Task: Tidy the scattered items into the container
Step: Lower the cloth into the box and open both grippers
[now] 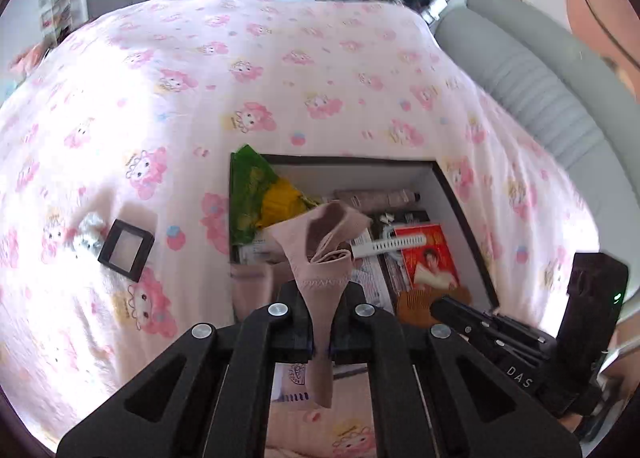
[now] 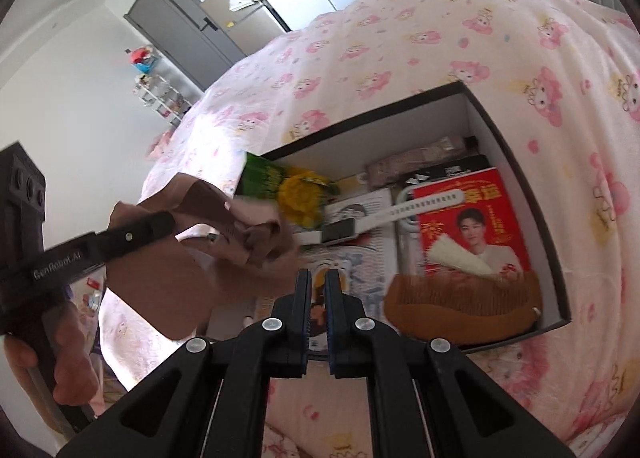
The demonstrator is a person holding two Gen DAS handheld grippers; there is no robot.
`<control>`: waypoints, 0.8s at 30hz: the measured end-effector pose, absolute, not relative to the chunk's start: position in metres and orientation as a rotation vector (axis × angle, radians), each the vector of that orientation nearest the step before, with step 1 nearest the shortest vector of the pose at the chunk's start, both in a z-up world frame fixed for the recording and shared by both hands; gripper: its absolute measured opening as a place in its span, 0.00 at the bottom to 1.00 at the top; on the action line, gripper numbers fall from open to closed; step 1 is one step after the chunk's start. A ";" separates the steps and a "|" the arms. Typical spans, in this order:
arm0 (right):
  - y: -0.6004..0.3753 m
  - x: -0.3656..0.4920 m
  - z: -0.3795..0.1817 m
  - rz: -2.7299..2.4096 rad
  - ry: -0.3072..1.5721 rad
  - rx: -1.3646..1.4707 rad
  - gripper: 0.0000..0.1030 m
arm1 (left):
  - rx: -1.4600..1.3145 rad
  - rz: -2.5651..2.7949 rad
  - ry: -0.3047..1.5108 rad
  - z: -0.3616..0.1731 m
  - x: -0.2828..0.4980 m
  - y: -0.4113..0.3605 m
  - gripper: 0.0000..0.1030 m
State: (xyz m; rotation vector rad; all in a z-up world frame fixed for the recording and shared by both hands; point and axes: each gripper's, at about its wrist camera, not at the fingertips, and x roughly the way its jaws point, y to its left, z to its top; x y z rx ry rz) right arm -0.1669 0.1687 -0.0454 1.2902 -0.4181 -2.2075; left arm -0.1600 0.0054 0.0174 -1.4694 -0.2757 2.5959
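A: Left tongs [image 1: 320, 322] pinched shut on the pink cloth [image 1: 324, 242]. Soft knit, bunched, limp; it hangs through the jaws with a tail drooping below them.

B: Where relative to the box?

A: In the left wrist view the box [image 1: 460, 194] opens straight ahead at 12 o'clock, and the cloth's bulk already hangs over its near left part. The cloth's long axis runs 6-to-12, along the tongs.

B: Right side?

A: Right tongs [image 2: 318, 286] nearly closed, only a thin gap, nothing between the pads. They hover over the box's near edge. In their view the cloth [image 2: 256, 238] is at 10 o'clock, just beside the tips. The left is the one carrying, so the drop is its job.

B: Box contents?

A: Rigid card walls, dark rim, white inside. Glossy red booklet [image 2: 472, 226] at right, brown wooden comb [image 2: 460, 302] near edge, white perforated strap [image 2: 416, 206] across the middle, green crinkly packet [image 2: 268, 174] at the far-left corner.

B: Left outside?

A: On the bed [image 1: 280, 78], at 9 o'clock from the box: a small black square frame [image 1: 126, 250] and a fuzzy white thing [image 1: 89, 236] touching it. Both are well apart from either tongs.
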 end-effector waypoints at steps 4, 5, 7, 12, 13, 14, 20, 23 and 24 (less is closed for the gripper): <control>0.171 -0.165 -0.047 -2.203 -0.433 1.293 0.05 | -1.602 2.334 -0.320 -0.033 -0.187 0.043 0.08; 0.172 -0.165 -0.050 -2.206 -0.431 1.306 0.05 | -1.638 2.256 -0.373 -0.049 -0.193 0.049 0.19; 0.174 -0.167 -0.055 -2.212 -0.421 1.333 0.05 | -1.731 2.172 -0.408 -0.074 -0.203 0.055 0.32; 0.180 -0.170 -0.065 -2.211 -0.385 1.373 0.05 | -1.581 2.234 -0.502 -0.056 -0.195 0.030 0.37; 0.180 -0.172 -0.067 -2.203 -0.389 1.375 0.05 | -1.545 2.264 -0.524 -0.051 -0.193 0.021 0.36; 0.179 -0.175 -0.068 -2.189 -0.399 1.373 0.05 | -1.537 2.297 -0.522 -0.049 -0.193 0.015 0.36; 0.151 -0.191 -0.090 -2.027 -0.428 1.448 0.05 | -1.807 2.221 -0.442 -0.097 -0.208 0.014 0.31; 0.134 -0.197 -0.101 -2.047 -0.327 1.519 0.05 | -1.890 2.199 -0.391 -0.116 -0.210 0.018 0.31; 0.130 -0.200 -0.104 -2.068 -0.279 1.551 0.05 | -1.883 2.204 -0.394 -0.114 -0.210 0.017 0.31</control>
